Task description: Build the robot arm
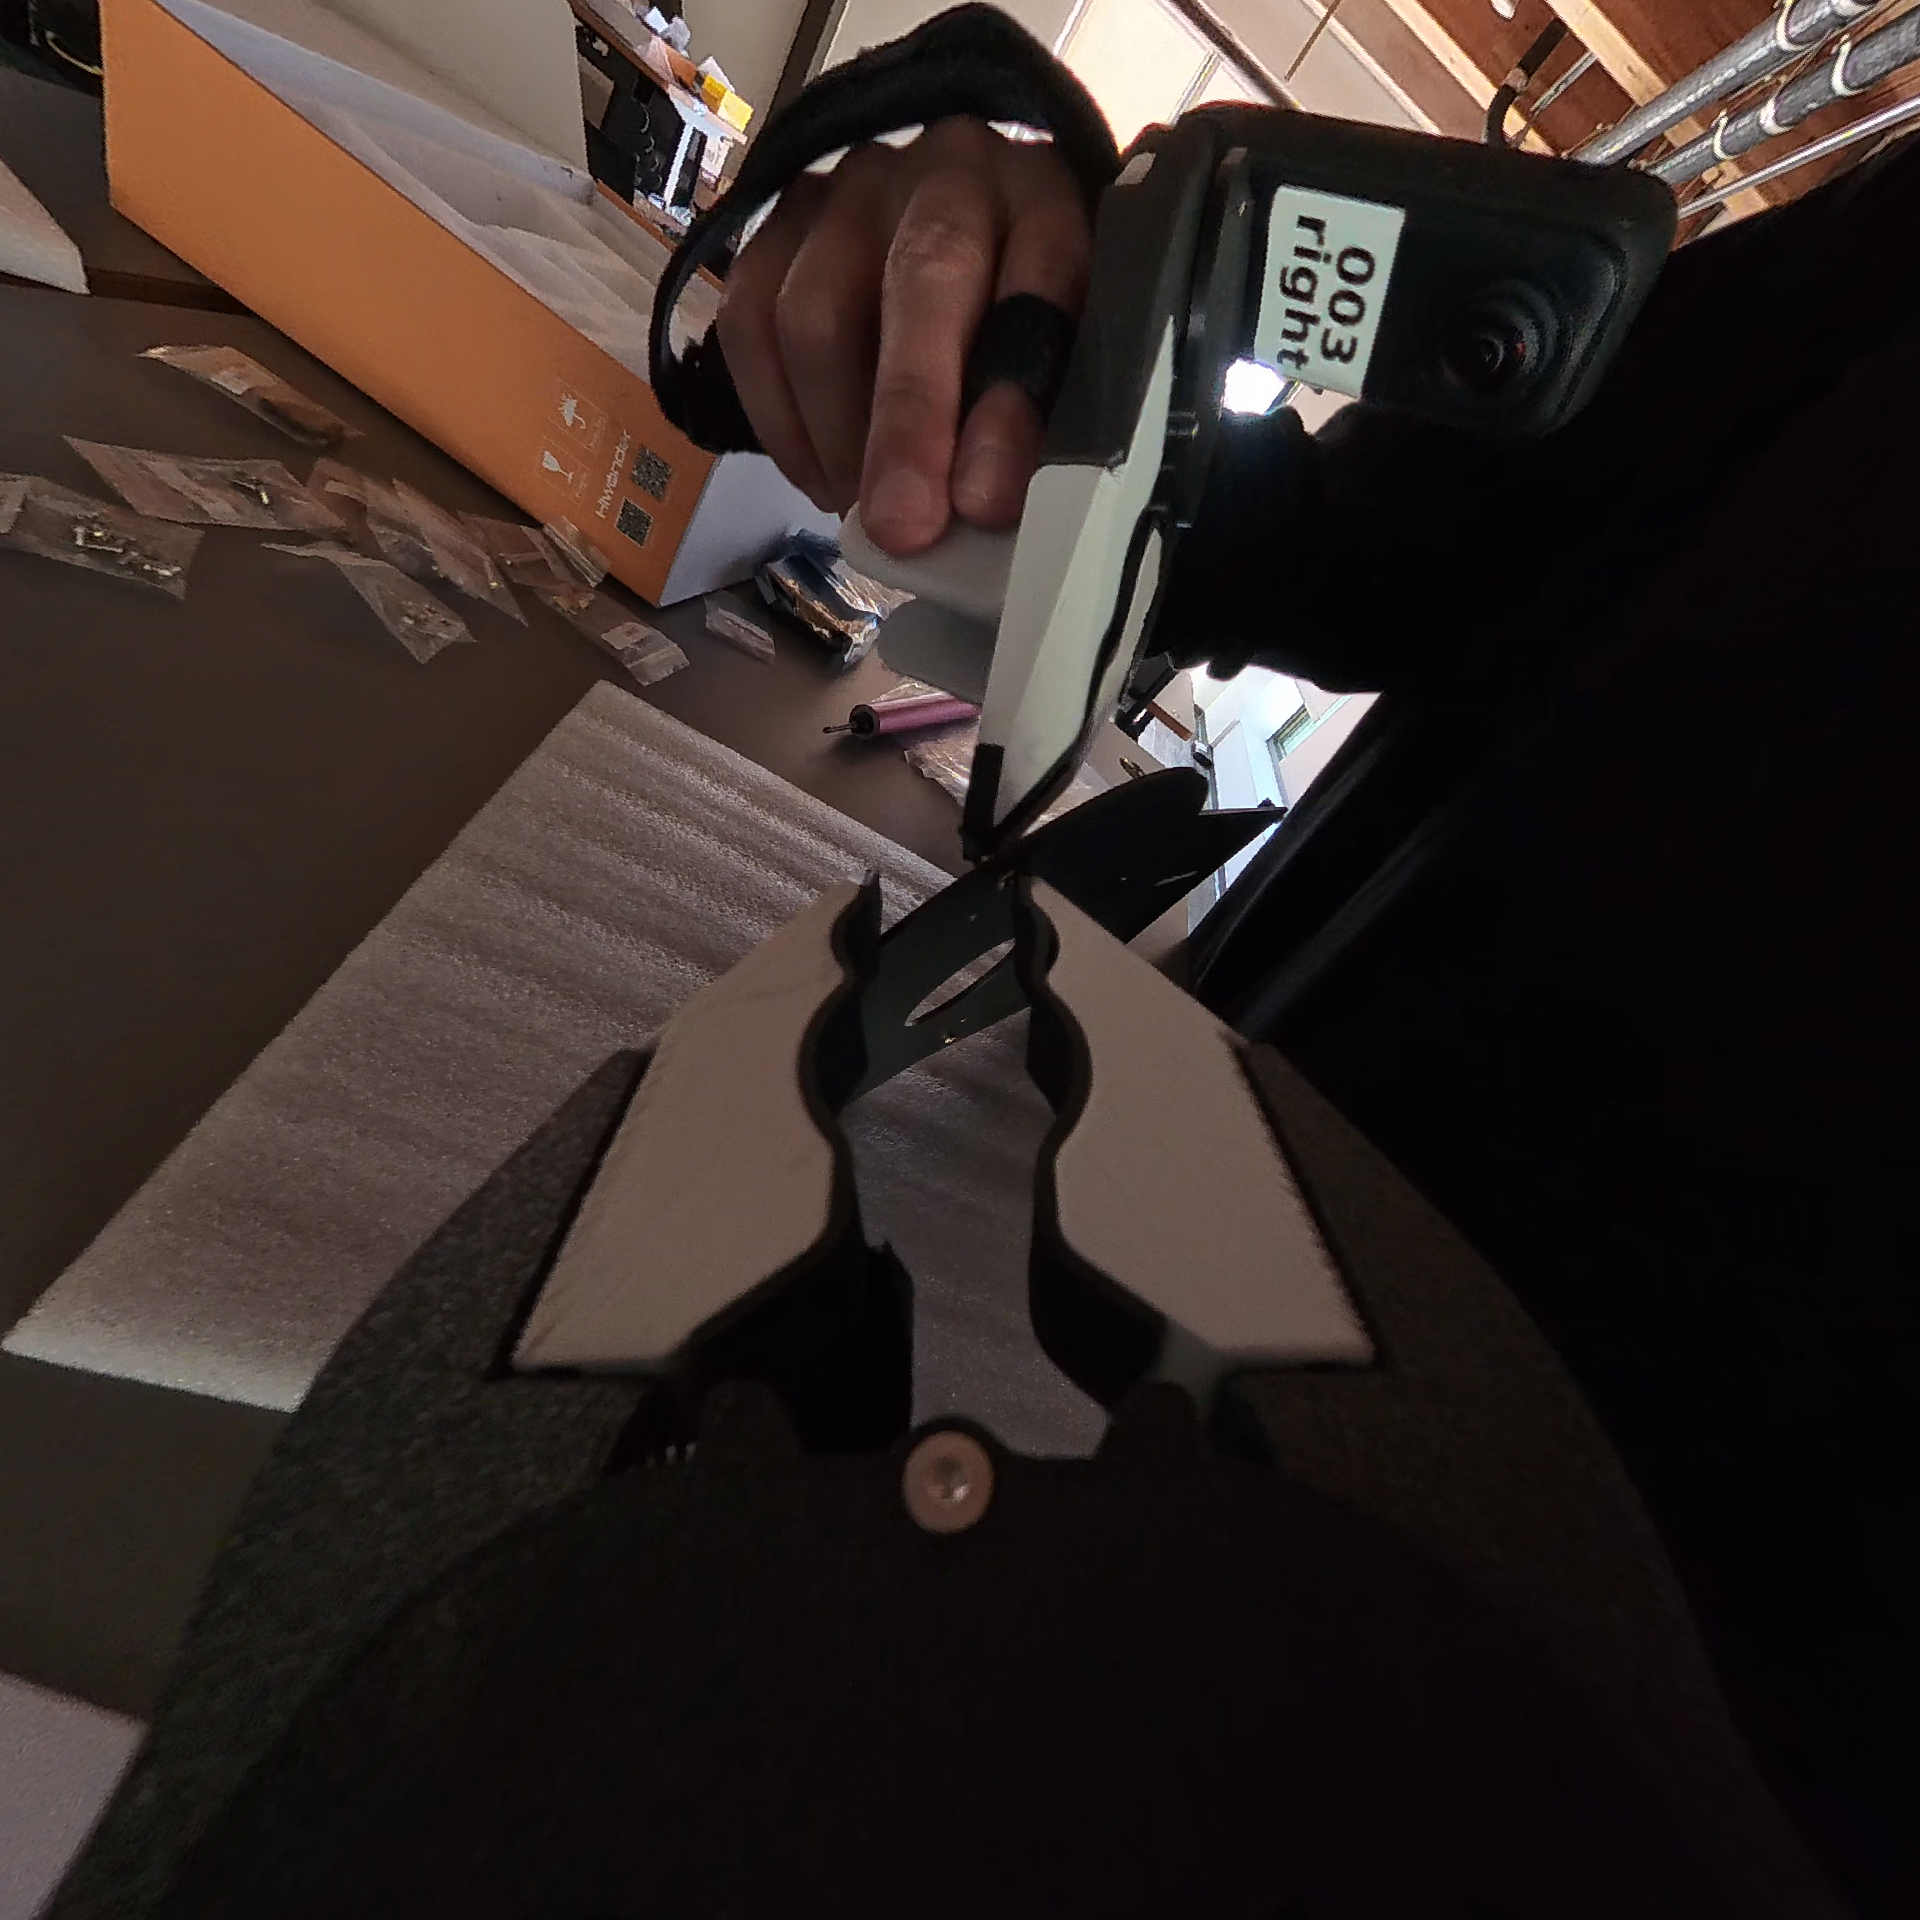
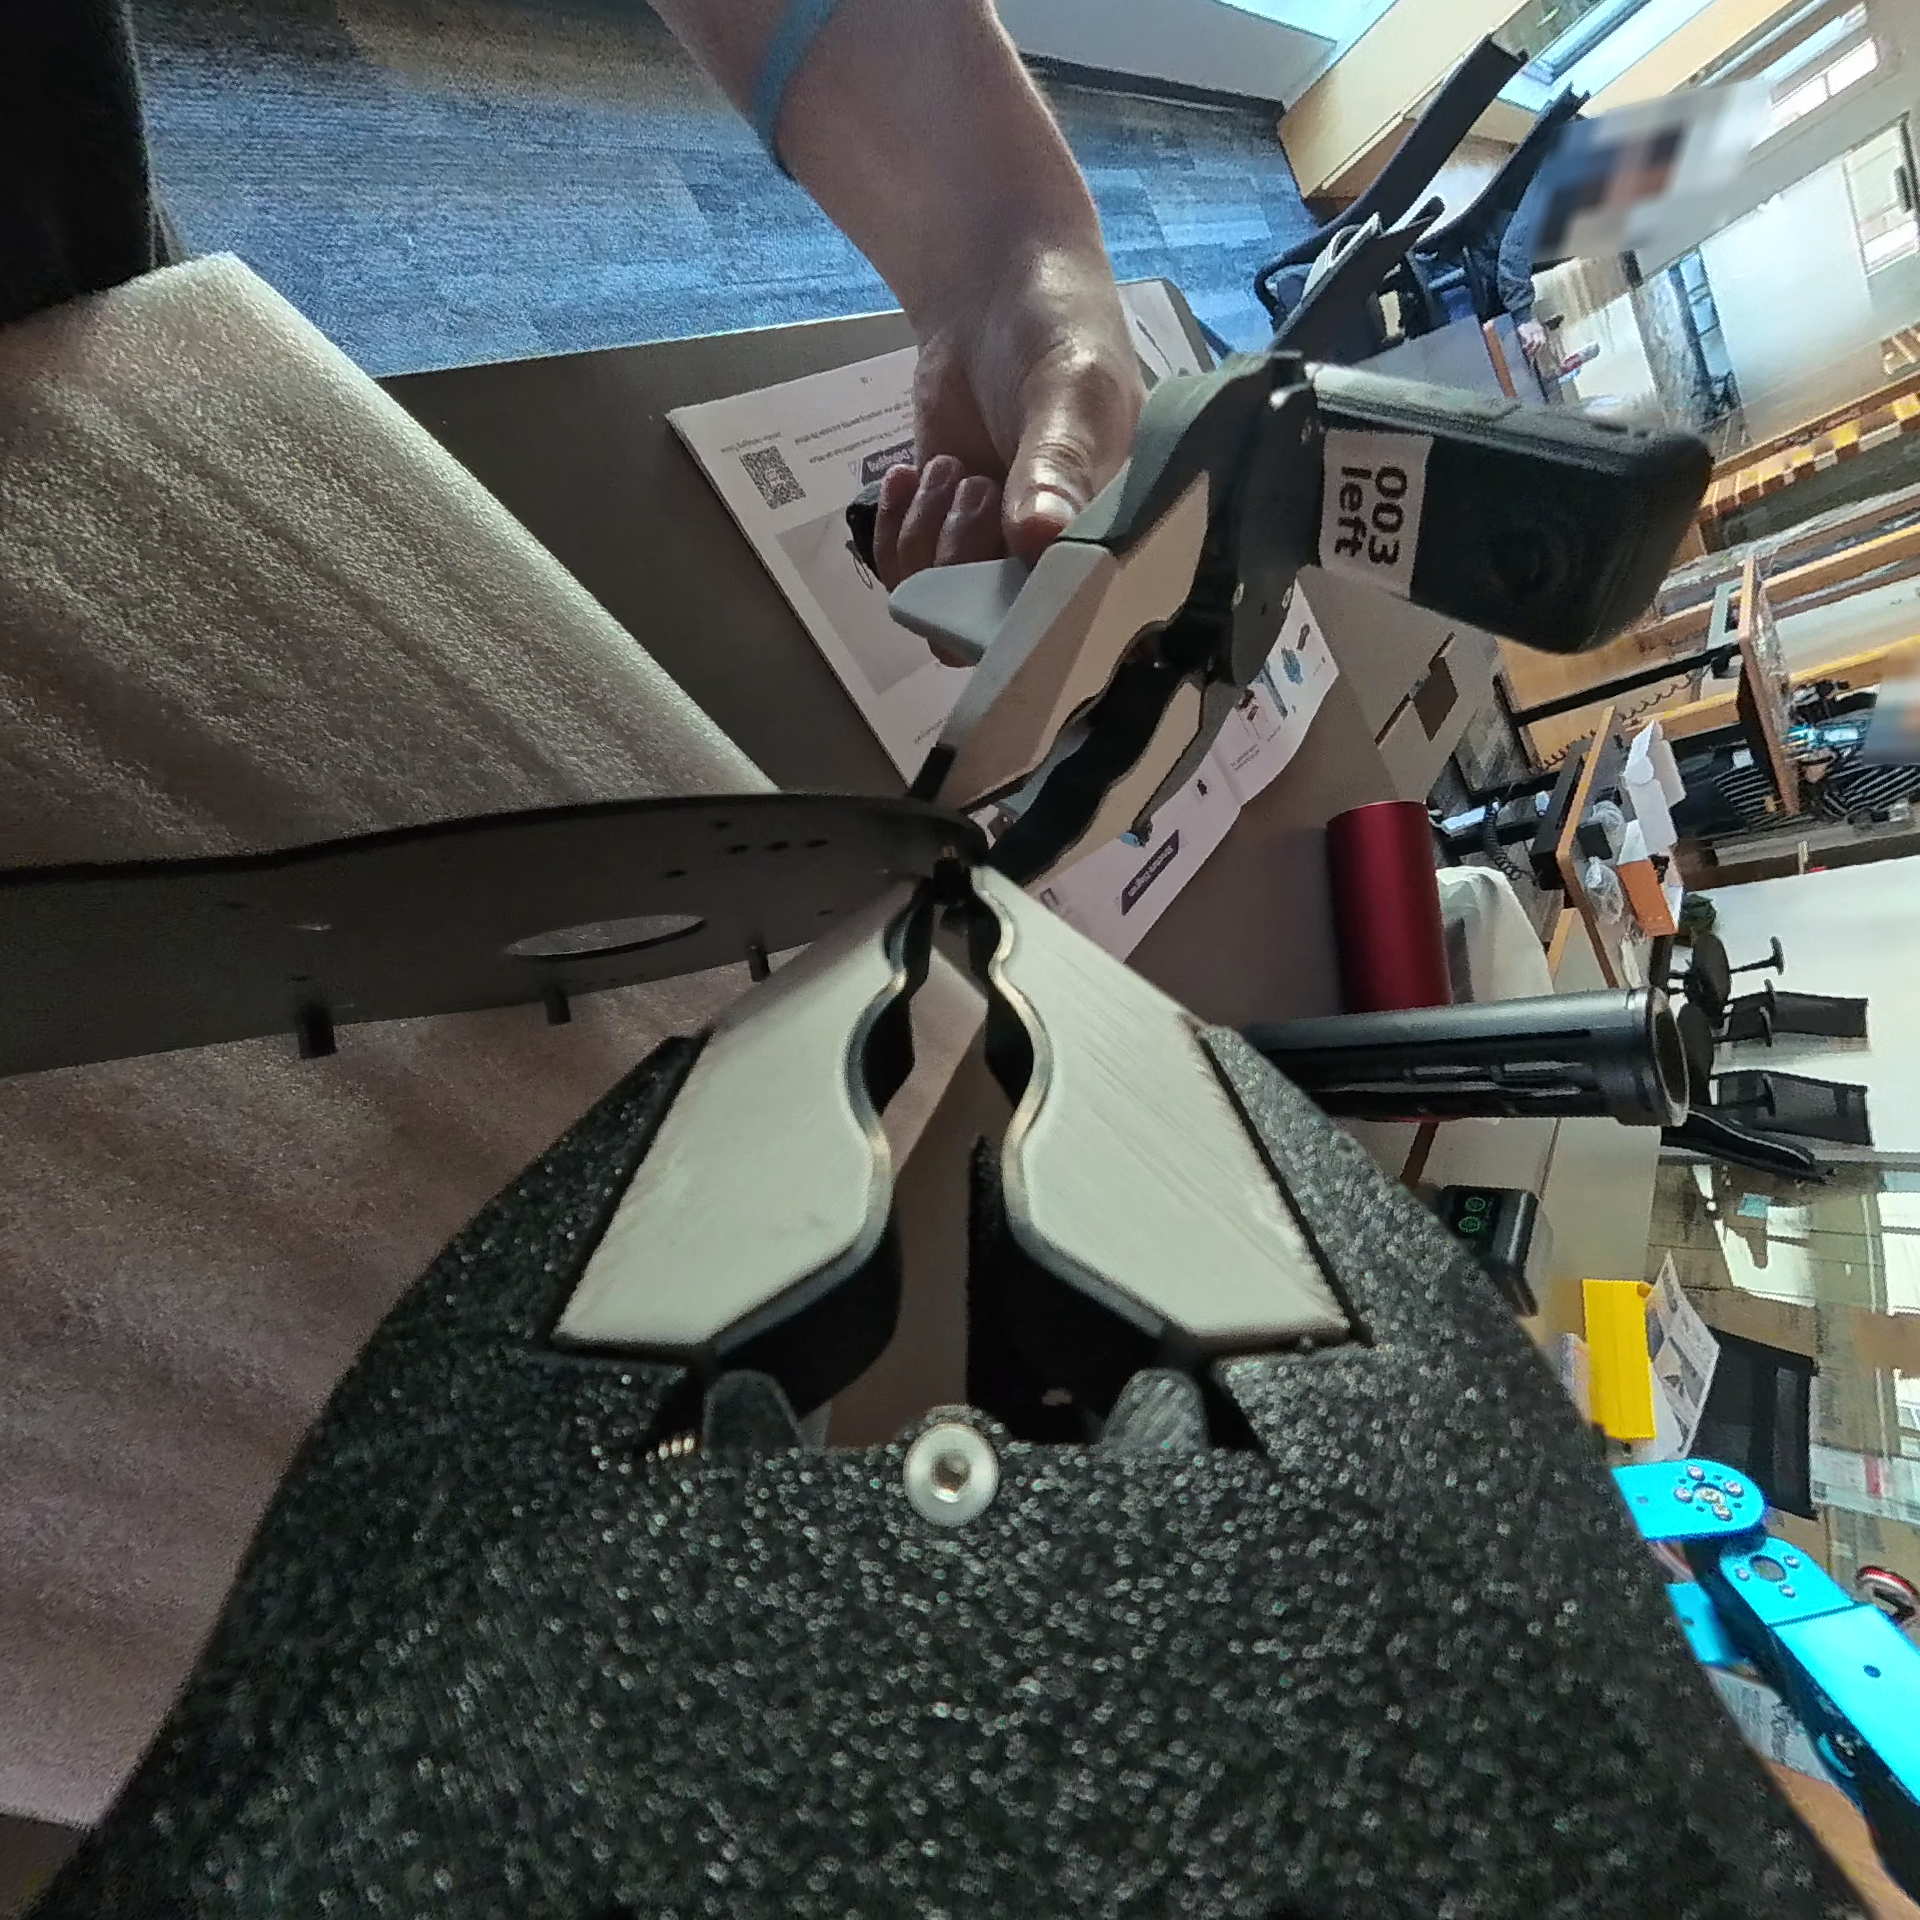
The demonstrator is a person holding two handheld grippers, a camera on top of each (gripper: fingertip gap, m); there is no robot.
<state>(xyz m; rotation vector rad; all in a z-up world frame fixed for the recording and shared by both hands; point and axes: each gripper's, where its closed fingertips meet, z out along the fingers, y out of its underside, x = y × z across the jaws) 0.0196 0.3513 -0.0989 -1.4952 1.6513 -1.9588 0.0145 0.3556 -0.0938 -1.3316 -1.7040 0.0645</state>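
Two grippers meet at one black plate: left gripper and right gripper both pinching its edge

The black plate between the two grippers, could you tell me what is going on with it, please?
A person holds a gripper in each hand, and both meet at one flat black metal plate with a round hole and small drilled holes. The left gripper is closed across the plate's width. The right gripper pinches something small at the plate's rounded end, too small to identify. The plate is held above a sheet of white foam on a dark table, where small bags of hardware and an orange box lie.
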